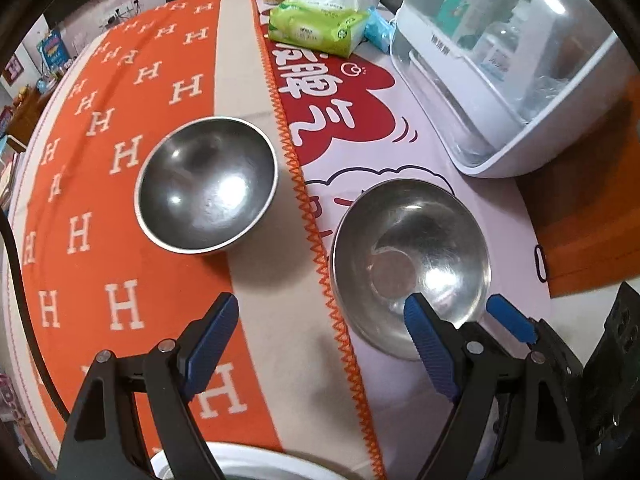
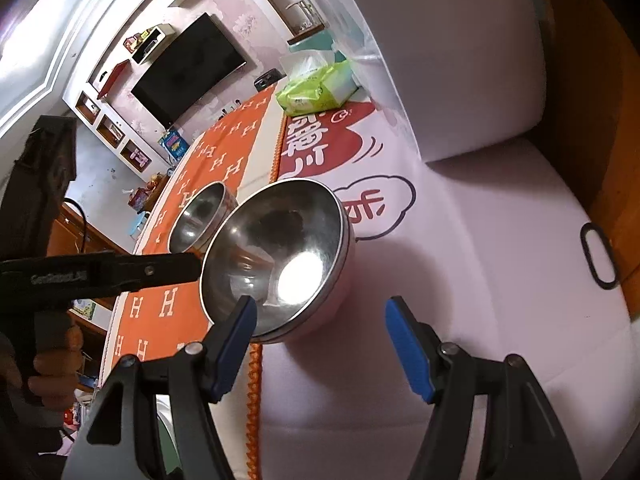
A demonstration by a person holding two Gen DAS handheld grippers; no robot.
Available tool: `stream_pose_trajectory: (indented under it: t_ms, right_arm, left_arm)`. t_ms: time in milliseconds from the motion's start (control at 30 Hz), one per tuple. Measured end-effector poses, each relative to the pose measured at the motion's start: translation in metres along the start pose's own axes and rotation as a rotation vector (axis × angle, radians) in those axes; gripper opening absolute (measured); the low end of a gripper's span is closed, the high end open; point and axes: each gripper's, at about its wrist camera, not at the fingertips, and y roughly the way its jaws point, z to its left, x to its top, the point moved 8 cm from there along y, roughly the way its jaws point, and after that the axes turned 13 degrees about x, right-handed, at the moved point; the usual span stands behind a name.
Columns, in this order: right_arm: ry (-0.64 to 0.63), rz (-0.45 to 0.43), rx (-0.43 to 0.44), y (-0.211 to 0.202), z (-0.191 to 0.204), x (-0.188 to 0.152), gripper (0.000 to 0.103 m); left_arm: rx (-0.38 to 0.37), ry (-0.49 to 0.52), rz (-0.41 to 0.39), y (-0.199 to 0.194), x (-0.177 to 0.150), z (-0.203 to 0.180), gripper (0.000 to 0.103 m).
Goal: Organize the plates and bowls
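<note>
Left tongs (image 1: 320,344): nearest to us, spread wide apart and holding nothing. One blue pad sits over the orange cloth, the other reaches inside the near bowl's rim.
White rim (image 1: 224,456): a curved white edge right under our left tongs, maybe a plate, too cropped to say.
Right tongs (image 2: 320,344): apart as well, nothing between them. One pad lies across the near bowl's rim in our right view; we cannot tell whether it touches.
Near bowl (image 1: 410,260): steel, on the white printed mat of the counter (image 1: 500,216), just past the zigzag orange hem.
Far bowl (image 1: 206,184): steel, darker inside, on the orange H-cloth, apart from the near one.
Orientation: both bowls stand upright, mouths facing up. They are round, so there is no long axis to line up; the only axis runs straight up through each base.
Risk, slip: we judge polished steel against narrow pads may skate or tip if we pinch the thin rim off-centre.
Risk, clash: two tongs crowd one bowl, so they could knock each other or shove it along the mat.
Risk, snag: dragging the bowl low could catch the raised hem.
</note>
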Motion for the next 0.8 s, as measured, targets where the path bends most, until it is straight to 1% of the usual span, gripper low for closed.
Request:
stream_pose_trajectory:
  t_ms: [100,133,167,200,267,300,333,367,433,467,533,600,700,767,800]
  right_arm:
    - [0.011,0.007,0.01,0.003,-0.003,-0.001,0.067]
    - [0.016,0.008,0.016,0.005,-0.003,-0.001,0.066]
    - [0.02,0.009,0.018,0.006,-0.005,-0.001,0.064]
    - [0.025,0.012,0.021,0.007,-0.006,-0.001,0.062]
    - [0.034,0.01,0.033,0.008,-0.009,-0.001,0.062]
    - [0.036,0.014,0.037,0.009,-0.01,-0.001,0.062]
    - [0.038,0.021,0.038,0.01,-0.01,-0.001,0.062]
    - [0.04,0.024,0.038,0.01,-0.011,-0.002,0.062]
    - [0.051,0.029,0.036,0.011,-0.013,-0.003,0.062]
    - [0.056,0.03,0.035,0.011,-0.013,-0.003,0.062]
    - [0.061,0.028,0.031,0.011,-0.015,-0.002,0.061]
    - [0.065,0.028,0.028,0.012,-0.016,-0.002,0.056]
    - [0.072,0.034,0.023,0.012,-0.018,-0.003,0.053]
    - [0.076,0.037,0.021,0.012,-0.019,-0.004,0.05]
    - [0.076,0.036,0.022,0.011,-0.018,-0.004,0.049]
  left_arm:
    - [-0.011,-0.002,0.019,0.012,0.001,-0.004,0.083]
    - [-0.015,0.0,0.022,0.016,0.001,-0.006,0.082]
    - [-0.012,0.001,0.025,0.019,0.001,-0.007,0.081]
    - [-0.008,0.005,0.03,0.022,0.0,-0.008,0.078]
    - [-0.003,0.008,0.041,0.028,-0.001,-0.01,0.068]
    - [-0.001,0.004,0.046,0.031,-0.002,-0.011,0.061]
    - [-0.003,0.002,0.049,0.033,-0.002,-0.012,0.057]
    - [-0.003,0.002,0.051,0.034,-0.002,-0.012,0.056]
    - [-0.01,0.001,0.054,0.036,-0.002,-0.014,0.047]
    - [-0.014,0.001,0.057,0.037,-0.003,-0.014,0.045]
    - [-0.024,0.002,0.064,0.038,-0.004,-0.016,0.037]
    - [-0.031,0.002,0.066,0.039,-0.004,-0.016,0.034]
    - [-0.032,0.012,0.068,0.039,-0.005,-0.017,0.028]
    - [-0.038,0.015,0.075,0.039,-0.005,-0.019,0.026]
    - [-0.042,0.016,0.075,0.039,-0.005,-0.019,0.022]
